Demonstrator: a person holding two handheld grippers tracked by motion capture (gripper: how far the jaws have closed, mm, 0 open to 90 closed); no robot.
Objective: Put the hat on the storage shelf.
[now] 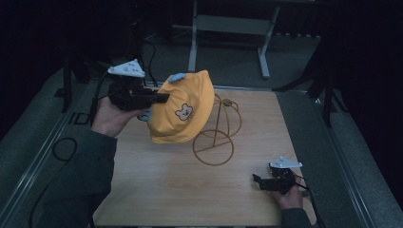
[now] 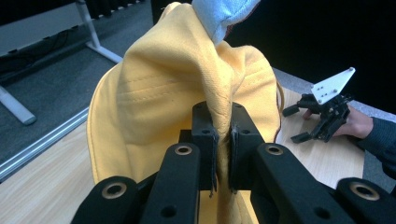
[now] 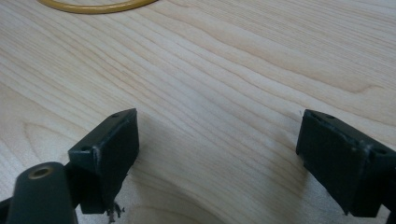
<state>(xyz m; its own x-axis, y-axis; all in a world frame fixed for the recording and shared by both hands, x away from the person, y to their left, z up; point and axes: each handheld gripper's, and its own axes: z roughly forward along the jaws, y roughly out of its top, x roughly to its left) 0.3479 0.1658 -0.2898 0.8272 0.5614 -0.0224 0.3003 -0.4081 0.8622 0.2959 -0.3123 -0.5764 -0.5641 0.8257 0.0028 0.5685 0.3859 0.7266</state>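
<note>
**Soft hat pinched at brim, off the stand**

The left gripper (image 1: 161,98) clenches a fold of the yellow cloth hat with bear patch (image 1: 183,110), held above the wooden tabletop (image 1: 157,185) near its far-left corner, beside the gold wire stand (image 1: 216,137). The hat looks light, limp and non-fragile; the doubled brim seam is judged the best hold. The right gripper (image 1: 259,181) rests released near the near-right corner.

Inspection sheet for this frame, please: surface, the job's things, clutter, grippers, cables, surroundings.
Surface: light wooden table, bare grain.
Job's things: yellow hat with bear patch, lifted beside the gold wire stand; whether they touch is unclear.
Clutter: nothing seen.
Grippers: left gripper shut on a fold of the hat; right gripper open, low over the table.
Cables: black cable looped on the floor at left.
Surroundings: dark room, grey metal frame legs behind the table.
</note>
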